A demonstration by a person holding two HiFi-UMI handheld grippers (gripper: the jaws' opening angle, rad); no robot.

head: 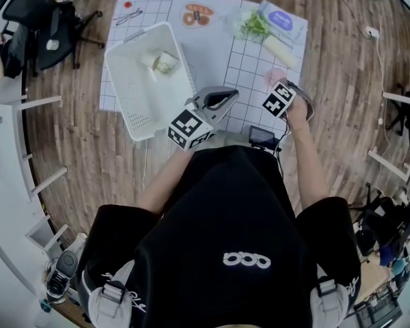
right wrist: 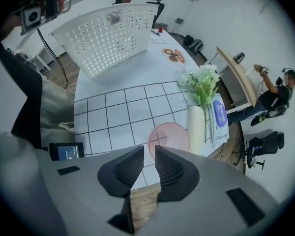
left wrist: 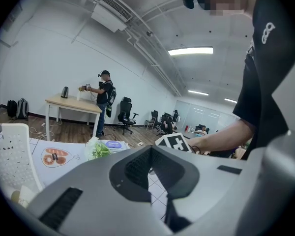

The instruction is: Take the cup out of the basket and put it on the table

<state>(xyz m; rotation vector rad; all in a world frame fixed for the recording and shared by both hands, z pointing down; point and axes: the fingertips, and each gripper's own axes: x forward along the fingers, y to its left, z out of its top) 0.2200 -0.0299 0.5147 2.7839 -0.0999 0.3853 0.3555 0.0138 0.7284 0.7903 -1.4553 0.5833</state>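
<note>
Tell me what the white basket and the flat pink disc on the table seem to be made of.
Basket: most likely moulded plastic, white with a dull finish; its walls carry even rows of round holes under a thick rim. Pink disc: thin and translucent, since lines of the gridded mat show through it; perhaps soft plastic or silicone, which one is unclear.
</note>
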